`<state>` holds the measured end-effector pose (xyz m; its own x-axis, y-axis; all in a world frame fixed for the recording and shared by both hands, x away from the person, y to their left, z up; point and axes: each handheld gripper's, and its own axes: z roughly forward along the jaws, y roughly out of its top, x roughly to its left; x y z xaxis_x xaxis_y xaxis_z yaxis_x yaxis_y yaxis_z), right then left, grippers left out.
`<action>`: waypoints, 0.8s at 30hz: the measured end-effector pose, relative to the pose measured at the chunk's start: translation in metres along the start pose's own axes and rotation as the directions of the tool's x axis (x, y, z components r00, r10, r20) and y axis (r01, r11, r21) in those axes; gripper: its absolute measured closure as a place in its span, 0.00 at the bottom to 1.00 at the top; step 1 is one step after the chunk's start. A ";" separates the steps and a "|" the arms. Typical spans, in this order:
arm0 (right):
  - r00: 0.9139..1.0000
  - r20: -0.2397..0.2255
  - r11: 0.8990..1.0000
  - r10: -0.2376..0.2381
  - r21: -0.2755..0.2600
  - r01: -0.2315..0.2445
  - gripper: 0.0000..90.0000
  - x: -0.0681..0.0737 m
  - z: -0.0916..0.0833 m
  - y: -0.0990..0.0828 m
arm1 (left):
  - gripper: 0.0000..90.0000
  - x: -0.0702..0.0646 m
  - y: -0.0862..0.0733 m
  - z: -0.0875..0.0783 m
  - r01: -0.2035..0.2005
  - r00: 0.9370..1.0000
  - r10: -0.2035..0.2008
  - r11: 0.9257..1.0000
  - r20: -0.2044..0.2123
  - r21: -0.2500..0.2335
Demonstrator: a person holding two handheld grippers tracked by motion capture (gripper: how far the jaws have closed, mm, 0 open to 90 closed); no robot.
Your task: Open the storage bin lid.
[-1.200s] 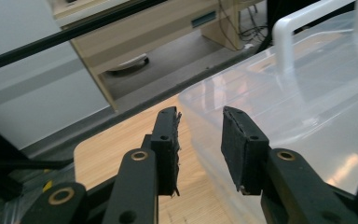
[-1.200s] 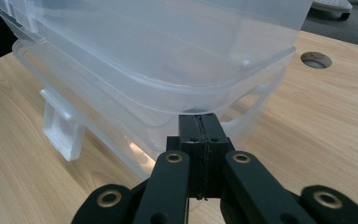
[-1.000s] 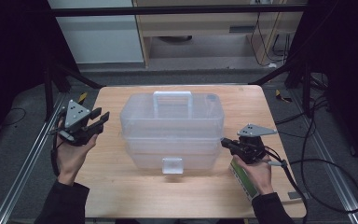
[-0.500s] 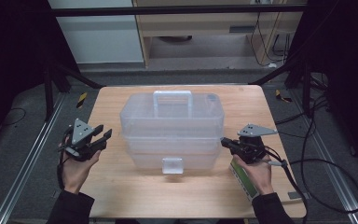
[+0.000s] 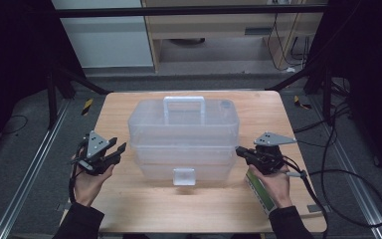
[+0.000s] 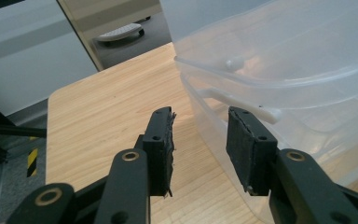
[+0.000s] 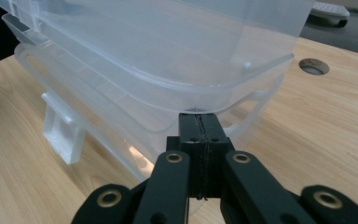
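Observation:
A clear plastic storage box with a white handle on its lid and a front latch stands in the middle of the wooden table. My left gripper sits low by the box's left end and points at it. Its jaws have just been opening, and nothing is between them. In the left gripper view the gripper faces the box wall below the lid rim. My right gripper is shut, its tips right at the lid rim of the box.
A green and white flat item lies under the right hand near the table's front right edge. A cable hole is in the tabletop beyond the box. Cabinets stand behind the table, with cables on the floor at the right.
My left gripper has come down from a raised position to table level beside the box's left end, and its jaws have spread wider. The right gripper has not moved.

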<state>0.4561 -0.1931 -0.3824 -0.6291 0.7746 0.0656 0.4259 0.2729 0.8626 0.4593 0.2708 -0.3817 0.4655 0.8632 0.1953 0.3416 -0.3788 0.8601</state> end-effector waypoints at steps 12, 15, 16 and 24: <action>1.000 0.004 1.000 -0.004 -0.001 0.004 1.00 0.000 0.000 0.002 | 0.67 -0.011 0.000 0.009 -0.037 0.999 0.037 0.999 0.027 0.007; 1.000 0.003 1.000 -0.005 -0.001 0.005 1.00 0.000 -0.001 0.002 | 0.68 -0.014 0.000 0.011 -0.044 0.999 0.044 0.999 0.030 0.001; 1.000 0.001 1.000 -0.005 -0.001 0.005 1.00 -0.001 -0.001 0.002 | 0.68 -0.015 0.001 0.012 -0.044 0.999 0.044 0.999 0.030 -0.001; 1.000 0.001 1.000 -0.002 -0.005 0.002 1.00 -0.001 -0.001 0.003 | 0.71 -0.016 0.005 0.013 -0.057 0.998 0.059 0.998 0.032 -0.039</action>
<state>0.4575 -0.1934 -0.3798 -0.6297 0.7742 0.0632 0.4212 0.2719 0.8653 0.4637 0.2506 -0.3868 0.5104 0.8285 0.2304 0.2824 -0.4146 0.8651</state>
